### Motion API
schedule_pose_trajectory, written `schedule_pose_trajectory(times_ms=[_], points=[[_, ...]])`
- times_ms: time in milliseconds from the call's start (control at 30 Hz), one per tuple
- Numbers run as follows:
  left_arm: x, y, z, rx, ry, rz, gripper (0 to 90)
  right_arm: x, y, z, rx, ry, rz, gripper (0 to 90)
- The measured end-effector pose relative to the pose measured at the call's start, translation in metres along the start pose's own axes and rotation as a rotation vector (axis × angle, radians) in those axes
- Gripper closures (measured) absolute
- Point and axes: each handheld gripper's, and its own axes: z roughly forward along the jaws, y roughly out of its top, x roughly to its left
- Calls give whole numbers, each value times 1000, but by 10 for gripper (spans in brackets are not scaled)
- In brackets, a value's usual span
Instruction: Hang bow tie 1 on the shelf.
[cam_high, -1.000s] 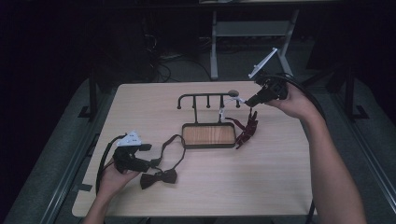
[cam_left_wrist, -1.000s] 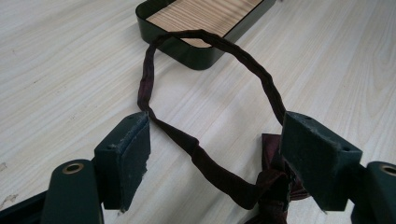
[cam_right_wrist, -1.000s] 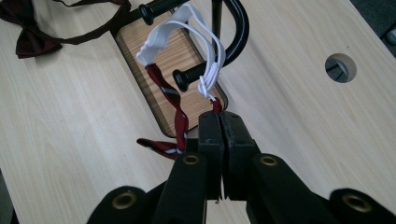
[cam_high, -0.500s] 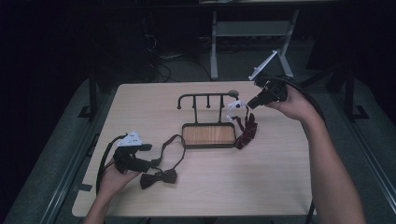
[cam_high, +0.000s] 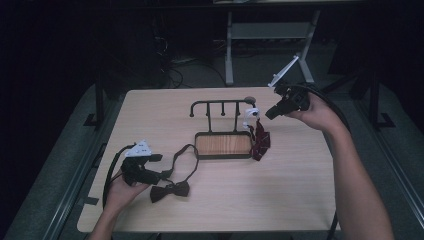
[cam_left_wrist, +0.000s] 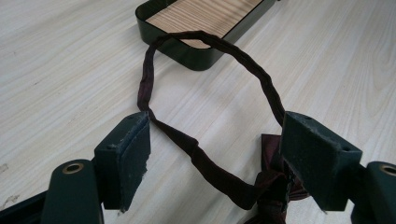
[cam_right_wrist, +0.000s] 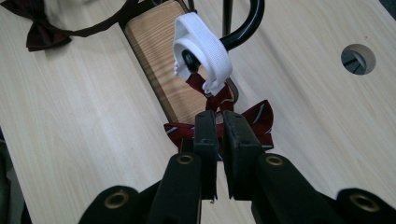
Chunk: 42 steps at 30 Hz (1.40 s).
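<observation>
The desk (cam_high: 300, 200) carries a small rack (cam_high: 220, 105) with hooks above a wooden tray (cam_high: 222, 145), standing near the middle. At the rack's 3 o'clock end a red striped bow tie (cam_high: 260, 140) hangs by its white strap (cam_right_wrist: 203, 46), looped over the end hook and draping down past the tray's corner. A dark bow tie (cam_high: 170, 191) lies flat at about 7 o'clock from the tray, its band (cam_left_wrist: 205, 163) curling back toward the tray's rim.

The right hand-held gripper (cam_right_wrist: 219, 123) sits just behind the red tie. Its jaws have just been opening a crack, a thin slit shows between the pads, and nothing is pinched there now. That suggests the red tie is released and hung.

The left hand-held gripper (cam_left_wrist: 215, 140) rests wide open astride the dark tie's band, gripping nothing; that tie looks next.
</observation>
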Motion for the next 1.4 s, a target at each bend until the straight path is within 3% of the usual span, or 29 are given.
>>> schedule_pose_trajectory(times_ms=[767,1400], points=[[0,0,1,4,4,-15,246,10,-21,3,0,53,-47,696],[1,-1,1,23,11,5,247,22,-45,14,10,71,-64,581]])
